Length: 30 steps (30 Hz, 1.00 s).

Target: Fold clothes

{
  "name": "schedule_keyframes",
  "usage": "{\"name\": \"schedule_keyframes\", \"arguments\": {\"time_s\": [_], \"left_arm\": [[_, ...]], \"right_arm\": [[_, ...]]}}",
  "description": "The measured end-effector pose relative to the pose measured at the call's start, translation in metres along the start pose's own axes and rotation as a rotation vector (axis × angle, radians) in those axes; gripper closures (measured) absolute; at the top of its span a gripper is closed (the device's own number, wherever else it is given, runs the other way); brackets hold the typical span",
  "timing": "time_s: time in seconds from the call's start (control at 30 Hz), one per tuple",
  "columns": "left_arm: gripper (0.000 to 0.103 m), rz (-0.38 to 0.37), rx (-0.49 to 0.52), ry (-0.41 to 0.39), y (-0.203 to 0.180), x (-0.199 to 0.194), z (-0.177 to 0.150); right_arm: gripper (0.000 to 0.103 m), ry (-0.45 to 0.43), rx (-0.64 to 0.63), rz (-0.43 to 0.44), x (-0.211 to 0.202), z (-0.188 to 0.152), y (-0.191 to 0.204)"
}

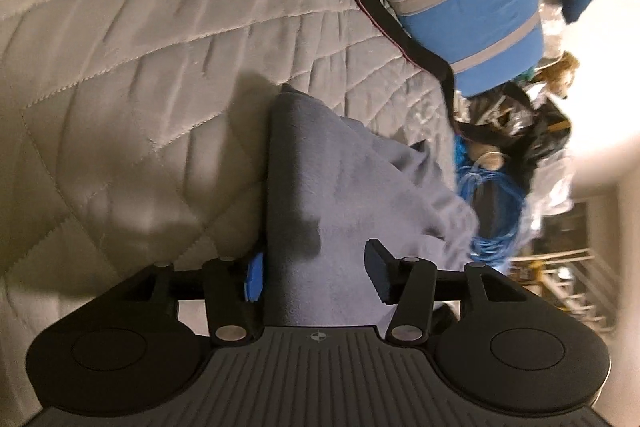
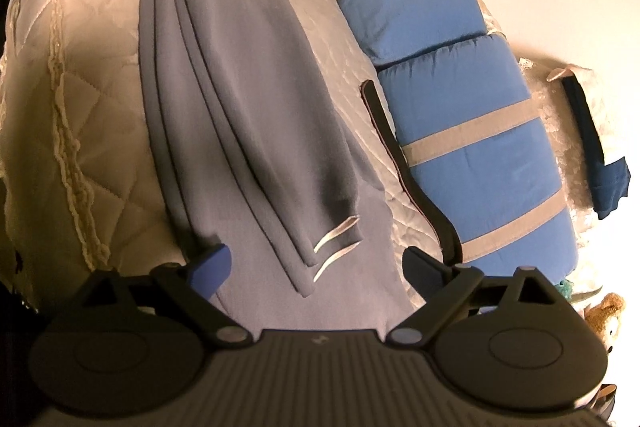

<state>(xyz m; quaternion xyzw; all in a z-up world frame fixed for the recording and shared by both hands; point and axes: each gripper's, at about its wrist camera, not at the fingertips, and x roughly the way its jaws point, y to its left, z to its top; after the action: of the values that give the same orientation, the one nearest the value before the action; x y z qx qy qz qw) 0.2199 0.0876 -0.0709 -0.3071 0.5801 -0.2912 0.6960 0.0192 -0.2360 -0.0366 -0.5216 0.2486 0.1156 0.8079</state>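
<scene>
Quilted cream bedspread (image 2: pixel 80 75), bearing long grey-blue folded garment (image 2: pixel 224 99) beside striped blue pillows (image 2: pixel 472 131). Long axis stretched between both tongs: left gripper (image 1: pixel 316 275) and right gripper (image 2: pixel 316 267) spread wide, straddling opposite ends, gripping nothing.

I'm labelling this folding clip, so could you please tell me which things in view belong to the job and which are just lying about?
Belongs to the job:
- grey garment, folded lengthwise on the quilted bed cover
- left hand-held gripper, open over it
- right hand-held gripper, open over it

Just lying about:
- blue striped pillows
- dark strap
- blue cable coil
- plush toy
</scene>
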Motion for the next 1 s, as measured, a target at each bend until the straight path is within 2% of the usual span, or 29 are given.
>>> {"name": "schedule_keyframes", "arguments": {"time_s": [0.07,0.1,0.13,0.17,0.2,0.37,0.57,0.67,0.8,1.0], "left_arm": [[0.051,0.038,0.021,-0.013,-0.007,0.003,-0.002],[0.055,0.051,0.016,-0.01,-0.007,0.005,-0.002],[0.064,0.065,0.011,-0.008,-0.006,0.007,-0.002],[0.086,0.079,0.006,-0.005,-0.005,0.009,-0.002],[0.088,0.075,-0.011,-0.001,-0.001,0.01,-0.001],[0.091,-0.101,-0.14,0.028,0.042,0.008,0.006],[0.092,-0.131,-0.162,0.035,0.049,0.001,0.008],[0.093,-0.108,-0.12,0.014,0.042,-0.005,0.009],[0.093,-0.038,-0.076,-0.026,0.035,-0.022,0.013],[0.093,0.106,-0.038,-0.081,0.034,-0.079,0.024]], "right_arm": [[0.005,-0.002,-0.012,-0.006,0.001,0.001,0.001],[0.005,-0.004,-0.015,-0.008,0.001,0.002,0.001],[0.005,-0.007,-0.017,-0.009,0.0,0.003,0.001],[0.005,-0.008,-0.017,-0.008,0.0,0.004,0.001],[0.005,-0.01,-0.017,-0.007,-0.001,0.004,0.001],[0.005,0.0,-0.002,-0.007,-0.003,0.002,0.003],[0.005,0.02,0.039,-0.014,-0.005,-0.004,0.001],[0.005,0.013,0.053,-0.016,-0.008,-0.004,-0.001],[0.005,0.002,0.073,-0.02,-0.011,-0.003,-0.003],[0.004,-0.013,0.102,-0.024,-0.016,-0.002,-0.006]]}}
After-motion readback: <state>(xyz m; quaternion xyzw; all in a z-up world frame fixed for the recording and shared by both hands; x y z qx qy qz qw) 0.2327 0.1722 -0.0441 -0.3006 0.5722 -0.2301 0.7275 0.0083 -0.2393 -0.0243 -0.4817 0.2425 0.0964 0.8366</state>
